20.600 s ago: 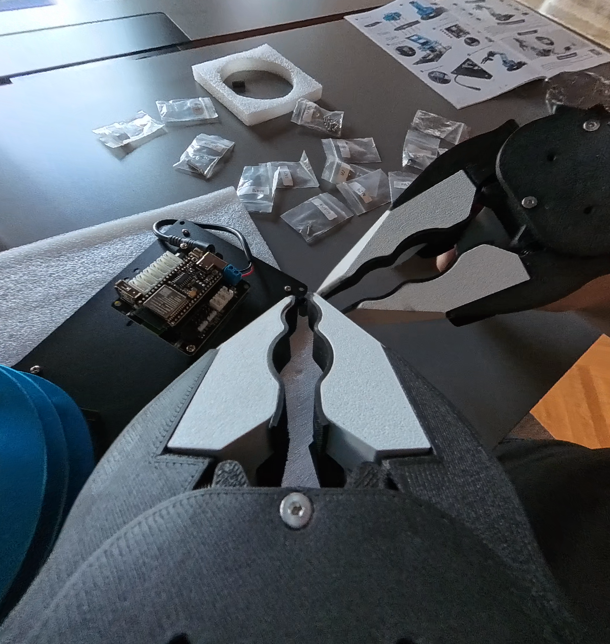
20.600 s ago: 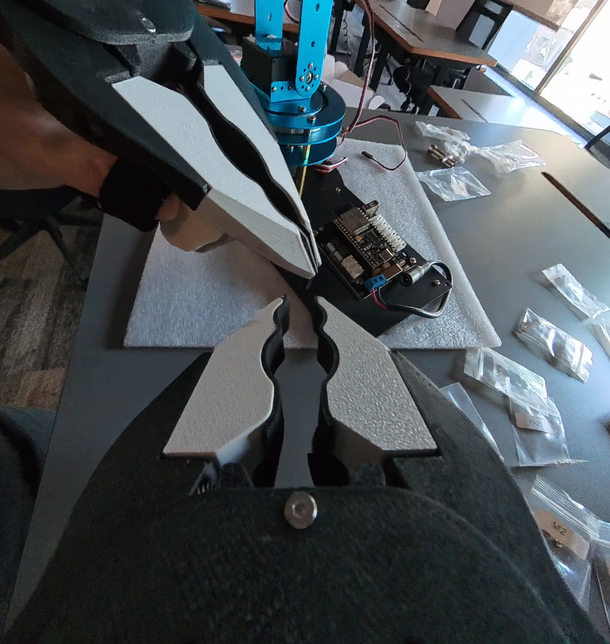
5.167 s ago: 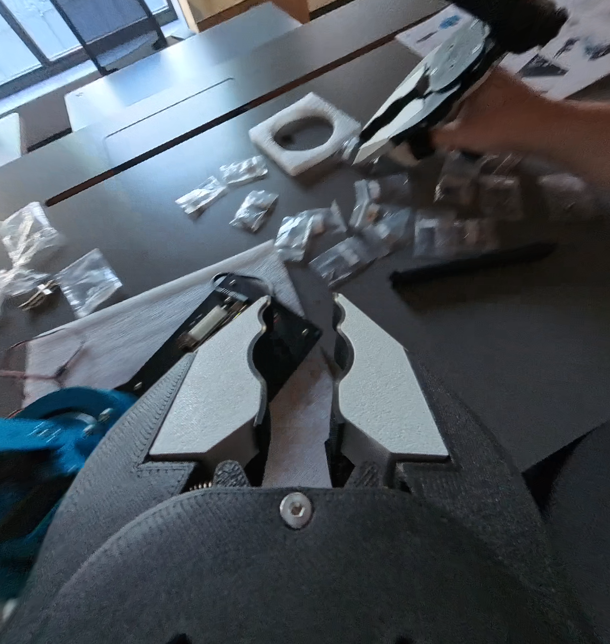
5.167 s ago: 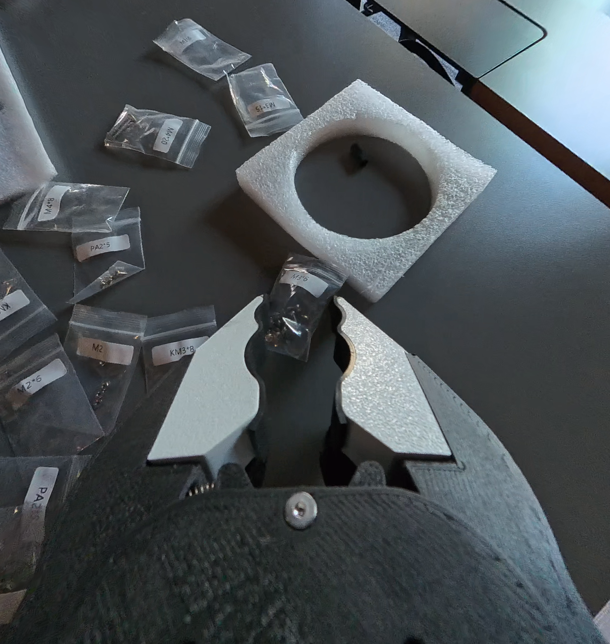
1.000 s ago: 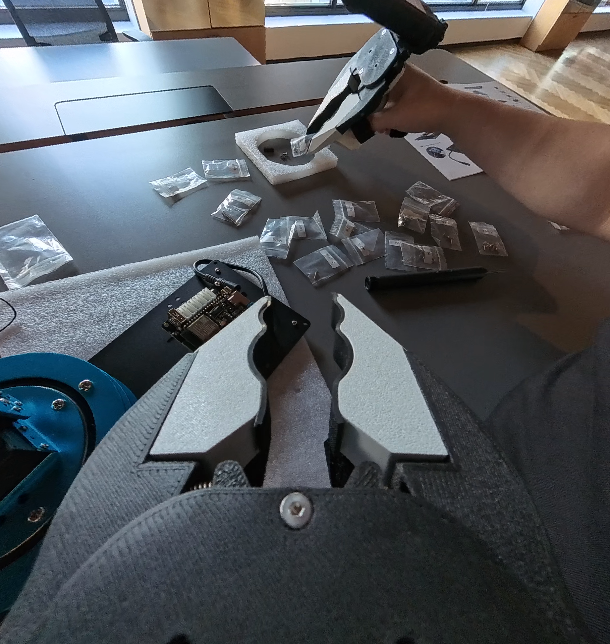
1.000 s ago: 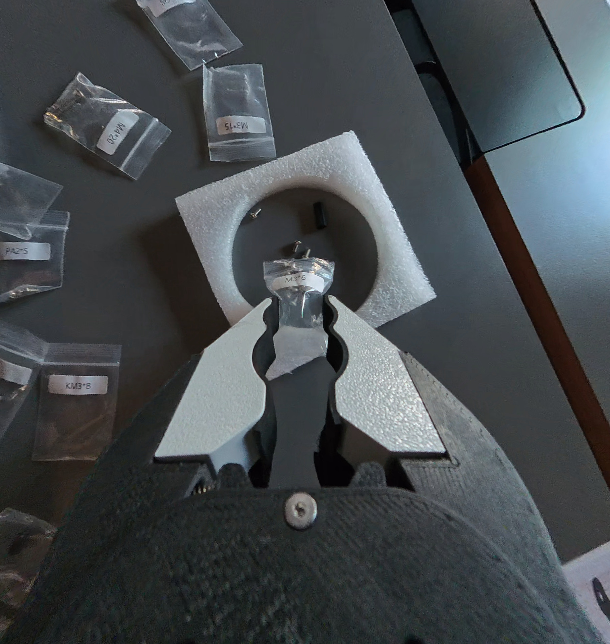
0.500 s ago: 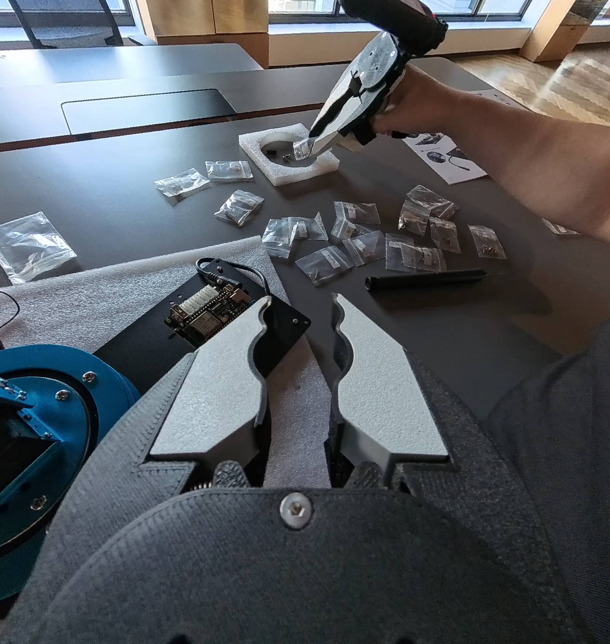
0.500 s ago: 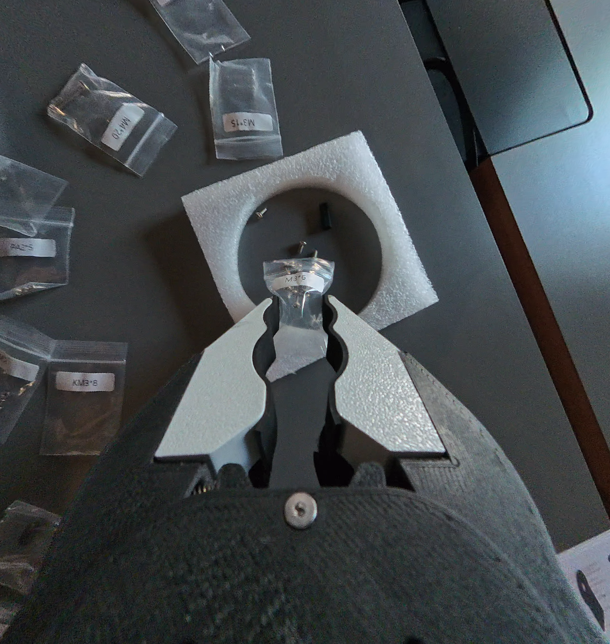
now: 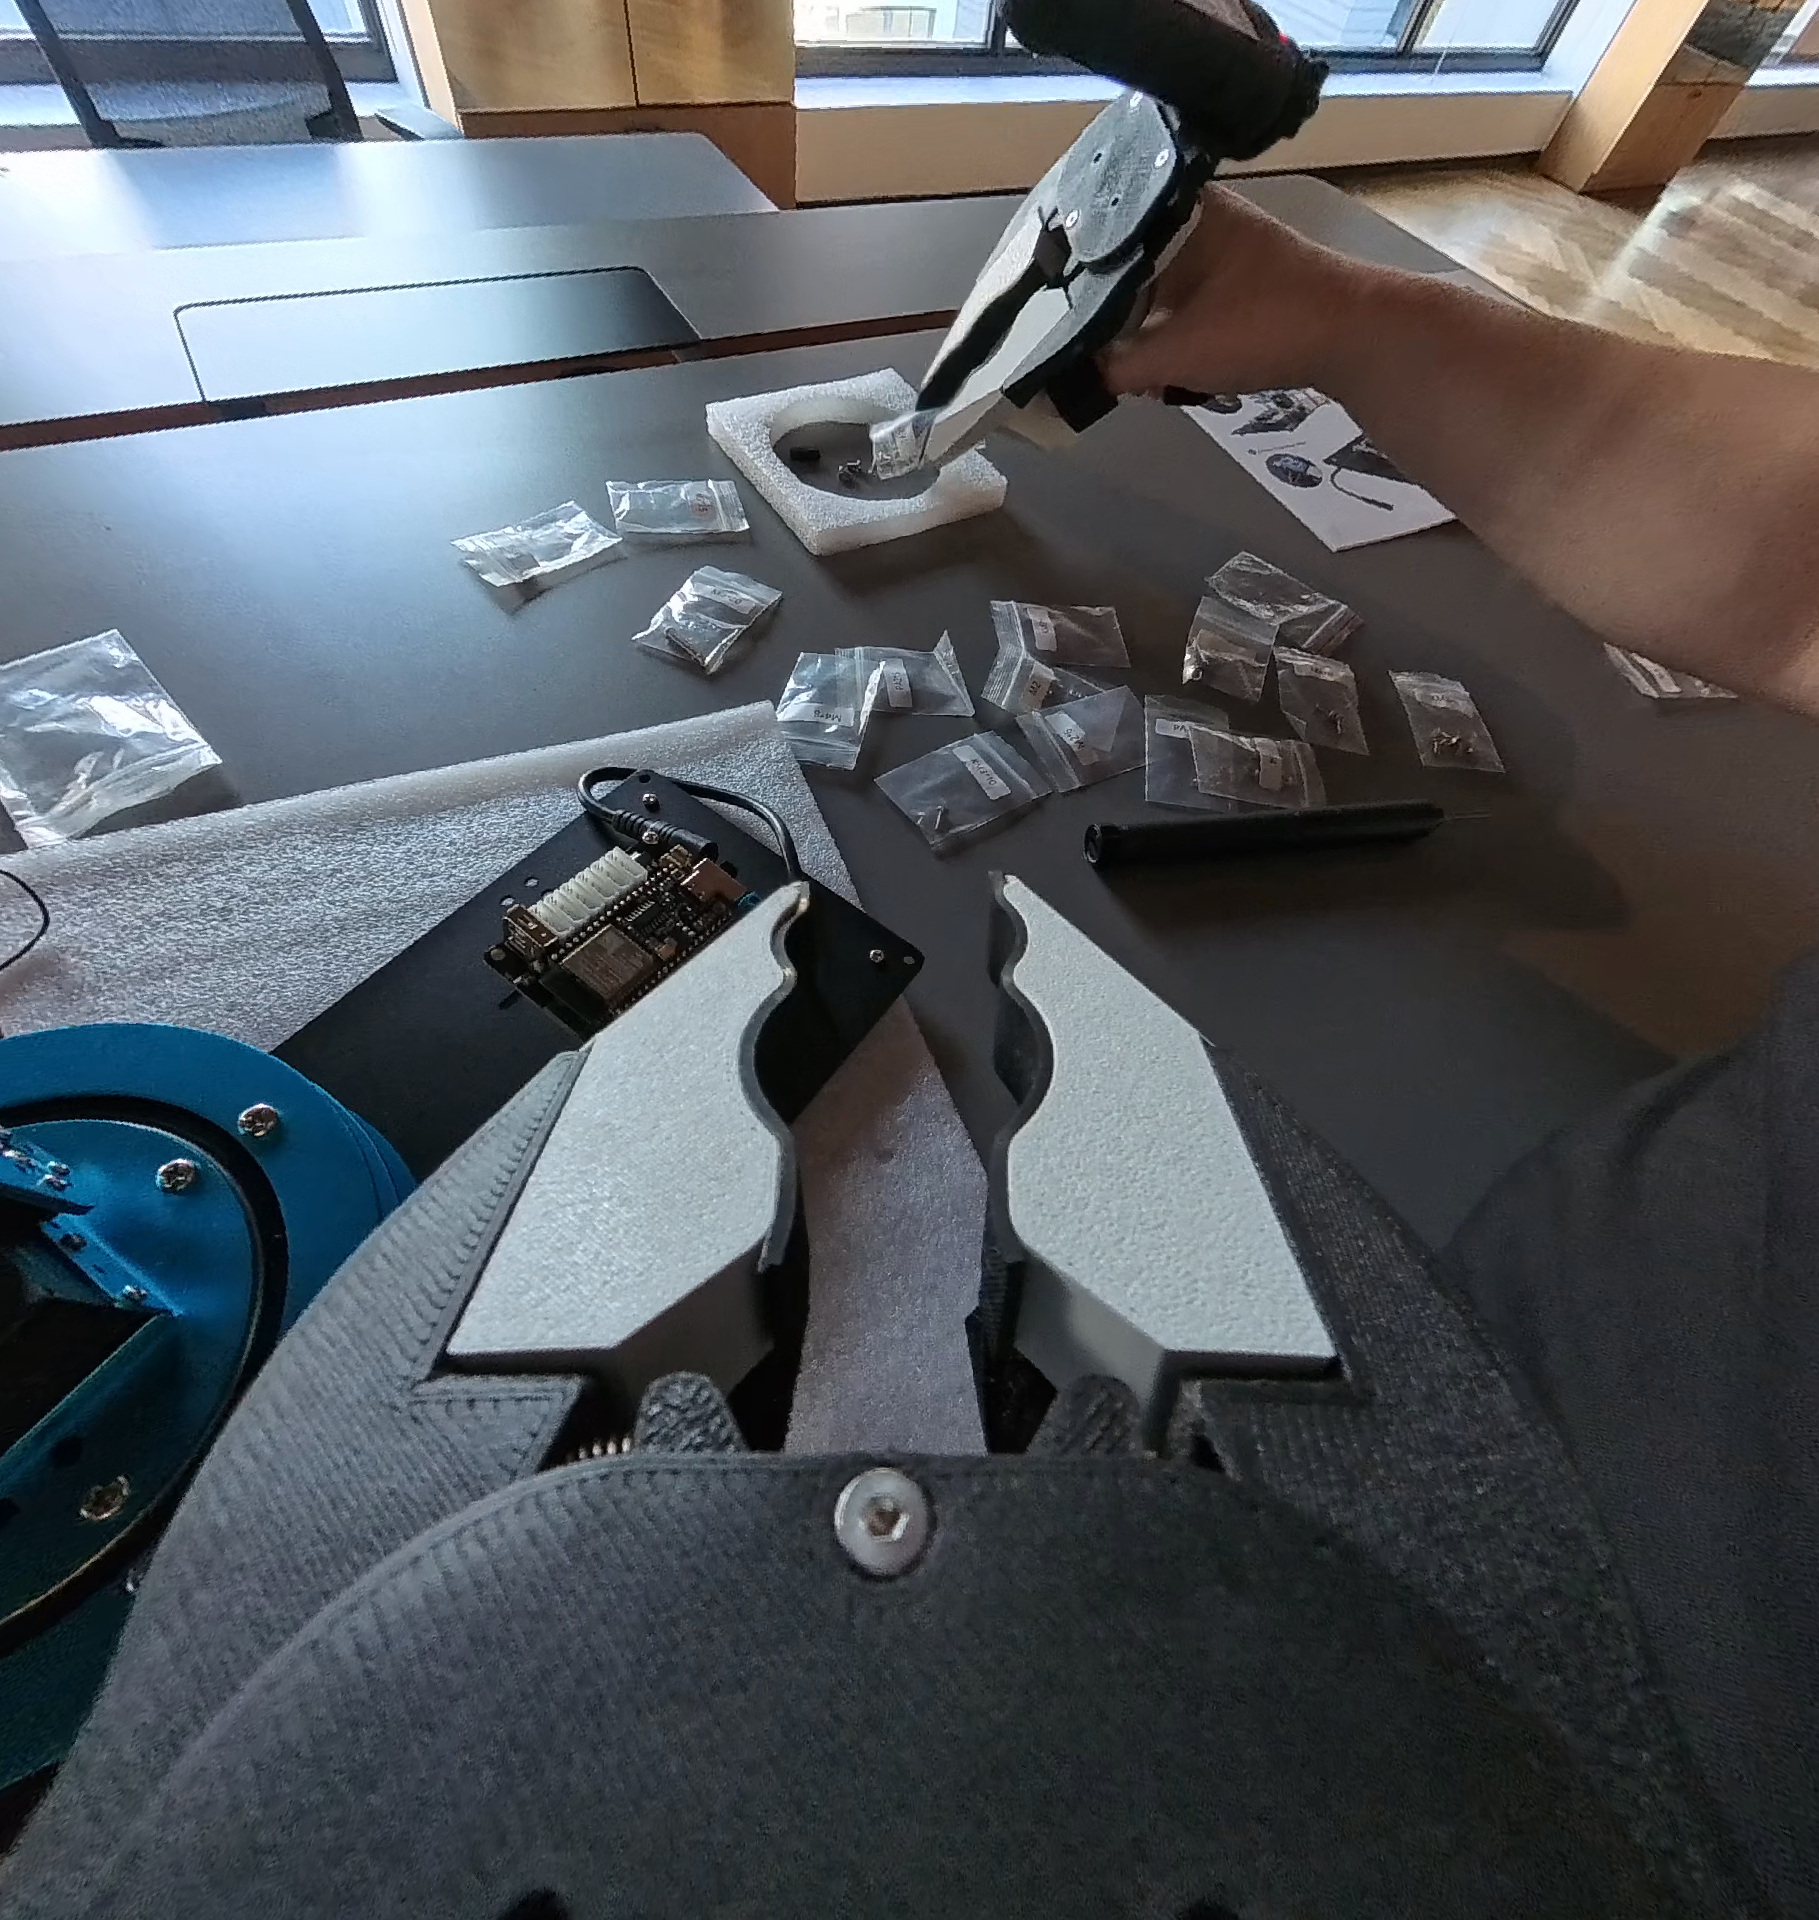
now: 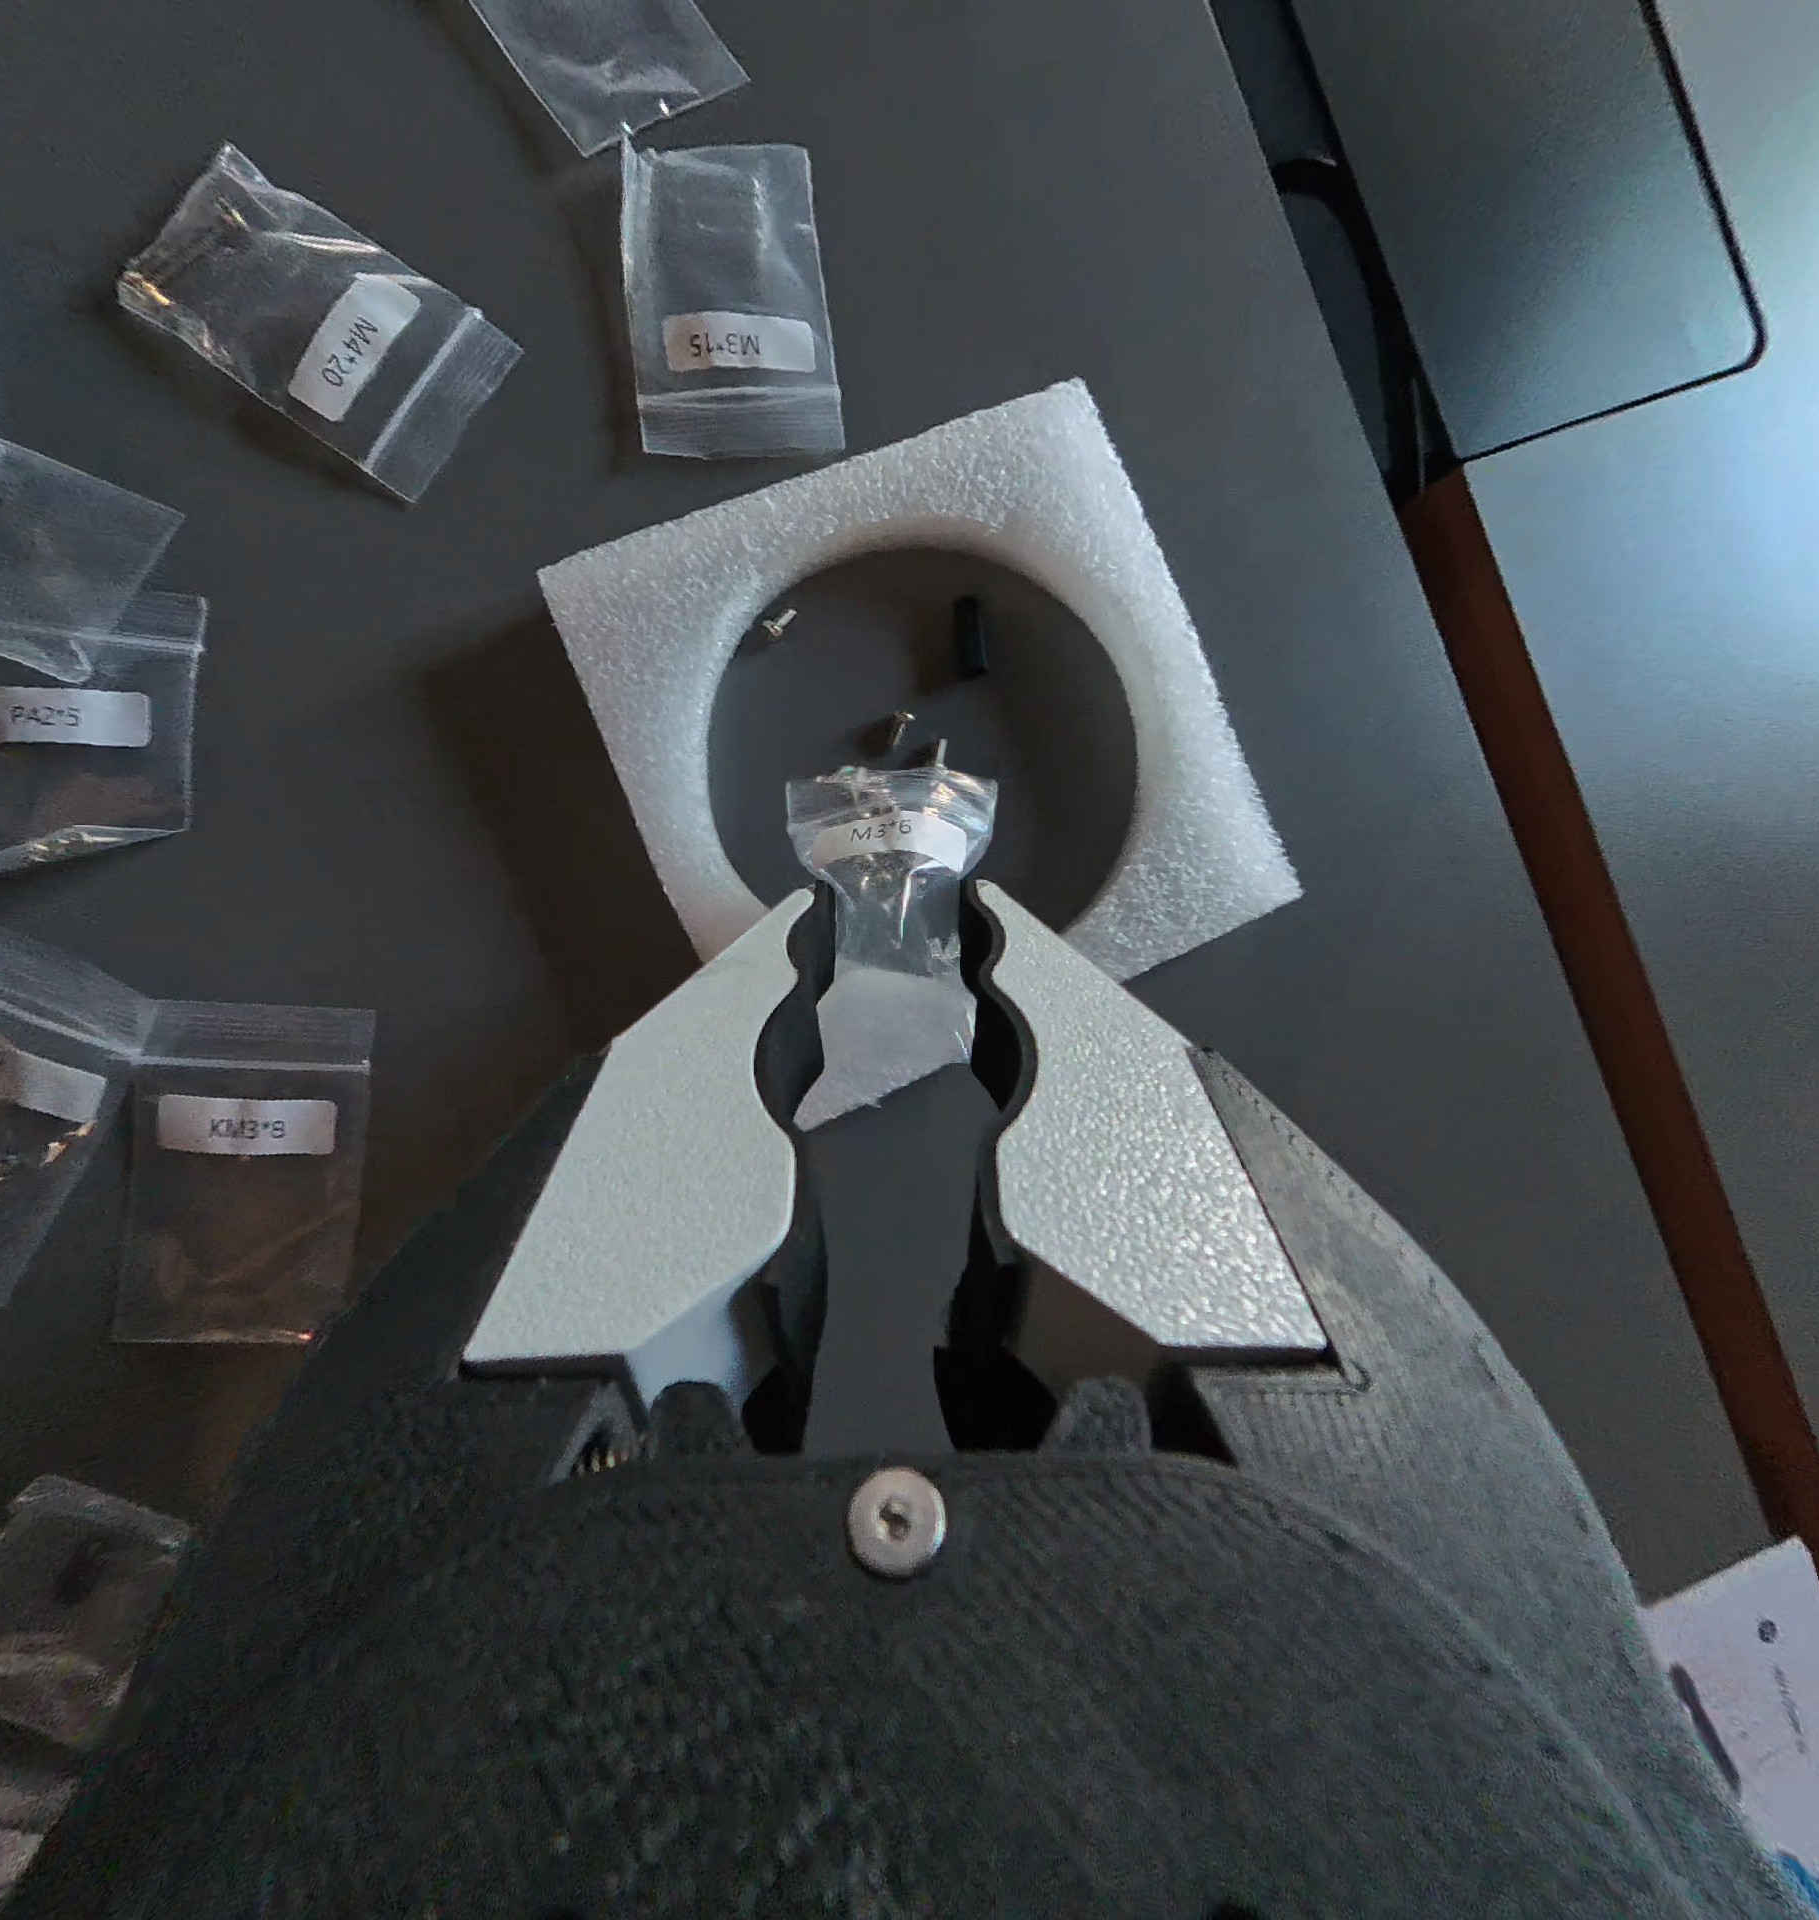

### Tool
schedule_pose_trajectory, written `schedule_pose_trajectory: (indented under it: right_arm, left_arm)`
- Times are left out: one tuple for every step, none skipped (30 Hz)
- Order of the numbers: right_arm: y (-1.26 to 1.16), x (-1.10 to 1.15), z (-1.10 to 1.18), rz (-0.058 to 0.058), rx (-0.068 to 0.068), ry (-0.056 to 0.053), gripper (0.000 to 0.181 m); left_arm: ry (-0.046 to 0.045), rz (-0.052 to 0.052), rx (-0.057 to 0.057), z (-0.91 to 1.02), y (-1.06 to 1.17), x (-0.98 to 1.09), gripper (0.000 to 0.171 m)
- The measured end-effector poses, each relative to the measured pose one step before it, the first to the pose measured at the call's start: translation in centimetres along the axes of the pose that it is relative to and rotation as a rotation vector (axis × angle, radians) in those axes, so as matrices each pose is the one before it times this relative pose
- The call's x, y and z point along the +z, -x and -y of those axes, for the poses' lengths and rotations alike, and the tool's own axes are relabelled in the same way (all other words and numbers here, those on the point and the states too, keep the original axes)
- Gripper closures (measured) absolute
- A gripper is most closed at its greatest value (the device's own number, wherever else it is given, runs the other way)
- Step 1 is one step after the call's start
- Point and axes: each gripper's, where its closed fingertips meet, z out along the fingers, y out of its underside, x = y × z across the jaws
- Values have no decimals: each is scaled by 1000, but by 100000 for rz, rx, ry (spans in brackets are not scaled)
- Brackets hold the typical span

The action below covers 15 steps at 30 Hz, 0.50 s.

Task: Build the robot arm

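The right gripper pinches a small clear bag of screws between its fingers, mouth end hanging over the round hole of a white foam frame on the dark tabletop. Inside the hole lie loose screws and a small black piece. More labelled bags lie just left of the frame.

The left gripper hovers with its fingers spread apart and empty, over the corner of a black plate carrying a circuit board, set on a grey foam sheet. A blue round base sits at its left. Ahead, a black screwdriver and scattered bags lie between it and the frame, where the right gripper hangs.
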Motion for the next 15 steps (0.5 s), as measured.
schedule_pose_trajectory:
  right_arm:
    - [167, -92, 209, 84, -970, -592, 158]
    - [-176, -111, 99, -1910, -1923, -3, 158]
    - [-194, -26, 20, -1092, -962, 153, 158]
    - [1, 28, 27, 880, 1119, -295, 158]
    - [51, 32, 33, 1299, 1856, -565, 158]
    - [-20, -9, 42, 377, 908, -868, 158]
    - [-41, -46, 25, -295, 105, -873, 158]
    - [-41, -66, 24, -630, -48, -1072, 158]
    - [-36, -85, 68, -517, 141, -1487, 158]
    - [-19, -122, 125, -251, 709, -2049, 158]
    - [29, -142, 158, 222, 1147, -2496, 158]
    - [-17, -216, 196, -196, 1634, -2809, 158]
    - [-27, -289, 293, -352, 1591, -3526, 158]
    - [80, -385, 428, 48, 1487, -4381, 158]
    - [82, -460, 533, -122, 1499, -4984, 159]
  left_arm:
    - [-245, 69, -190, -5, 28, -47, 141]
    - [-285, 130, -135, 7, 30, -52, 141]
    - [-218, 66, -151, 7, 19, -37, 141]
    - [-182, -36, -92, 21, 7, -24, 141]
    - [-159, 15, 11, 27, 6, -26, 141]
    - [-212, 108, 97, 28, -6, -26, 141]
    - [-101, 75, 65, 4, -11, -29, 141]
    - [56, 79, 41, -24, -2, -32, 141]
    - [105, 220, 64, -43, 25, -39, 141]
    - [122, 291, 11, -33, 52, -45, 141]
    - [82, 227, -73, -25, 46, -38, 141]
    - [-4, 191, -43, 20, 30, -54, 141]
    - [-104, 283, 76, 69, 19, -56, 141]
    - [-197, 279, 188, 112, 4, -75, 141]
    - [-264, 168, 320, 160, -39, -72, 141]
